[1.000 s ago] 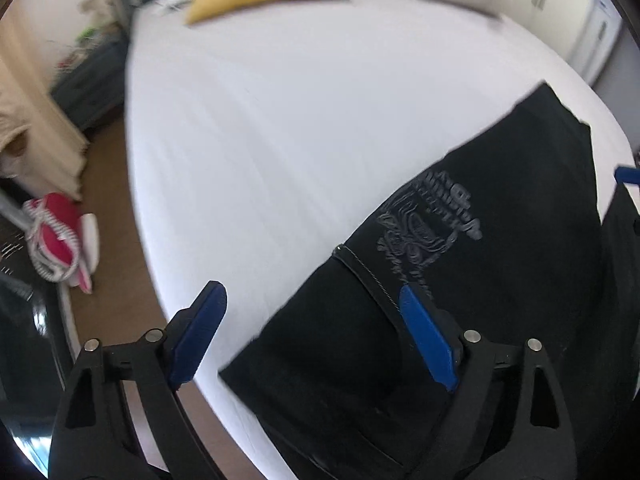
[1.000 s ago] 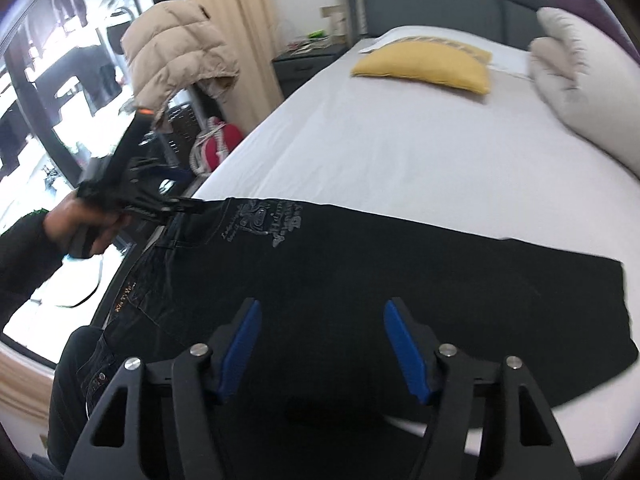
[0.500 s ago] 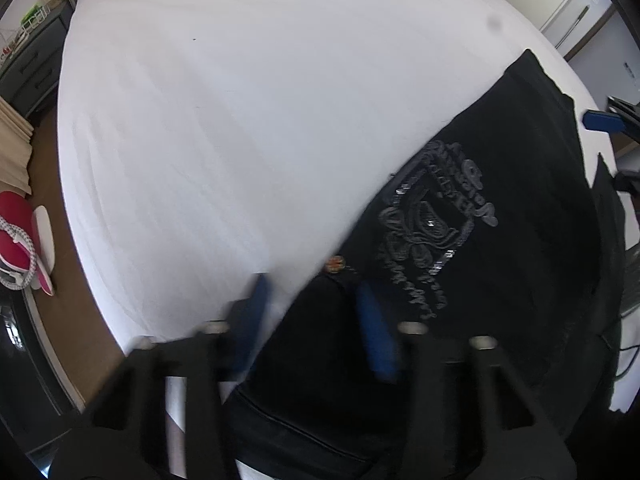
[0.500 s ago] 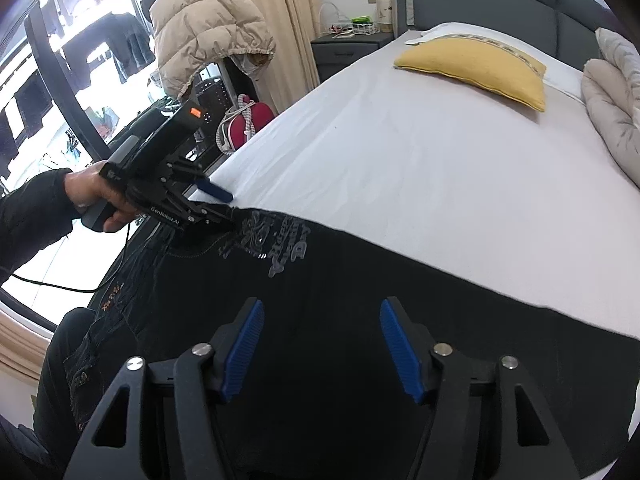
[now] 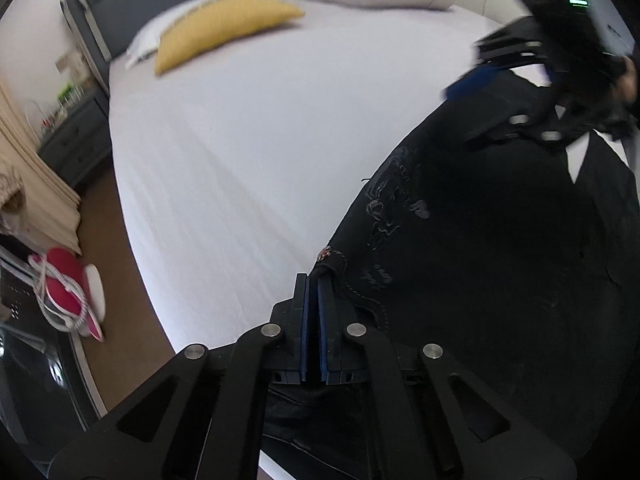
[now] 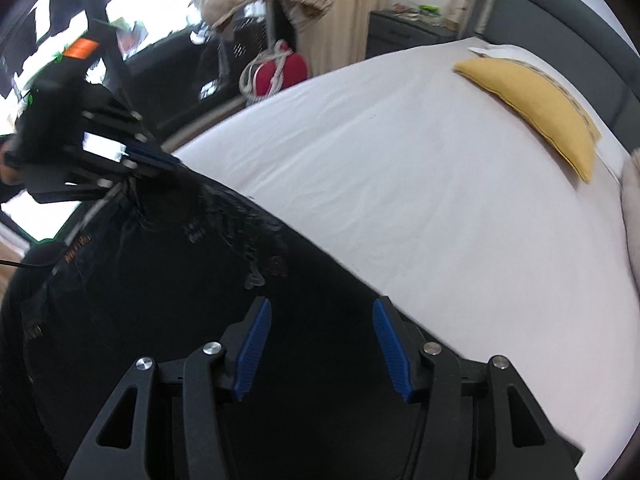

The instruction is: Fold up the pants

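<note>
— Pants (image 5: 500, 280), black ones, spread along the near edge of the bed (image 5: 260, 140), printed patch facing up.

— And the grippers?

— Left gripper (image 5: 313, 288) has its jaws clamped on the waistband corner. Right gripper (image 6: 320, 320) hovers over the dark cloth, jaws closing, pinching nothing. Yellow pillow (image 6: 540, 108) sits up by the headboard.
</note>
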The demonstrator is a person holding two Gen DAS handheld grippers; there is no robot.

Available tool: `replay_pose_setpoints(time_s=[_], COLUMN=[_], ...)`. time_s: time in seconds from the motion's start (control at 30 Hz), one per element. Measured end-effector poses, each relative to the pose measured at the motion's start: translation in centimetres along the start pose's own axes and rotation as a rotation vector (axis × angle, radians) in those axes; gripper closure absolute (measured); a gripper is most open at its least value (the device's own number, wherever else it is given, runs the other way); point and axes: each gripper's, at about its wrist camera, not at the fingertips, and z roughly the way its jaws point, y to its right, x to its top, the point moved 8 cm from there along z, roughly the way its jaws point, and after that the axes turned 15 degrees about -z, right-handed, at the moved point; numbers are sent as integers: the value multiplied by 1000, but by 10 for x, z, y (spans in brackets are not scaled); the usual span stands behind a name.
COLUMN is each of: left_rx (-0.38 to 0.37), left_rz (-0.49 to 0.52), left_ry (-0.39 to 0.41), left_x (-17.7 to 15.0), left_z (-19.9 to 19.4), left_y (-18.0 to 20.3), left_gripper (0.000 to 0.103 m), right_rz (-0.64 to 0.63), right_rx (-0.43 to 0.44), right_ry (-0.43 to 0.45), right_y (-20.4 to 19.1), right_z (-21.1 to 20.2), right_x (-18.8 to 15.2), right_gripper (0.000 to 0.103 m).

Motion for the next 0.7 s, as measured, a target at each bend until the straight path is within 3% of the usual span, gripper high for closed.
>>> replay_pose_setpoints(time_s=[0.13, 0.37, 0.5, 0.7], left_rx=[19, 5, -2, -11], left_rz=[28, 31, 18, -17], left_ry=[71, 98, 100, 101], left_x=[-8, -34, -41, -34], left_z=[-30, -44, -46, -33], left_y=[10, 24, 27, 15], left_gripper=[101, 101, 101, 101], right_rz=[-50, -91, -82, 2], right_rx=[-4, 38, 90, 117], right_ry=[-63, -123, -158, -84], right_y=[12, 24, 24, 19], right_z=[18, 32, 41, 21], right_x=[3, 5, 1, -6], right_gripper=[48, 53, 88, 95])
